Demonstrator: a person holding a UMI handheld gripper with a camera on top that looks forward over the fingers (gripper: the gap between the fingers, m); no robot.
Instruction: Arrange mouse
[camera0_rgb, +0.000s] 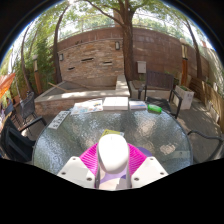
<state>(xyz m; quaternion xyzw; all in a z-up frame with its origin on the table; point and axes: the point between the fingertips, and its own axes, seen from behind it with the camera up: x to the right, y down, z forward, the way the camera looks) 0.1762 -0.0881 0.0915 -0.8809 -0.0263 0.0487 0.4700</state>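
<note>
Round glass table (60, 150) sitting on patio, brick wall (95, 55) and tree (125, 25) rising behind. White boxes (115, 102) lying at table's far edge; dark chairs (158, 88) standing beyond. Nothing blocking path ahead. Gripper (112, 172) clenching white mouse (112, 152), smooth and rounded, both pink pads (91, 158) pressing its sides, hovering over table's near edge.

Mouse (112, 153): white, smooth, rounded top, seen from behind along its long axis. Sits between the two fingers of the gripper (112, 170), with pink pads (92, 157) close against both its sides; a gap cannot be made out. Its front end points ahead over the round glass table (60, 140). Underside hidden; contact with the tabletop cannot be told.
</note>
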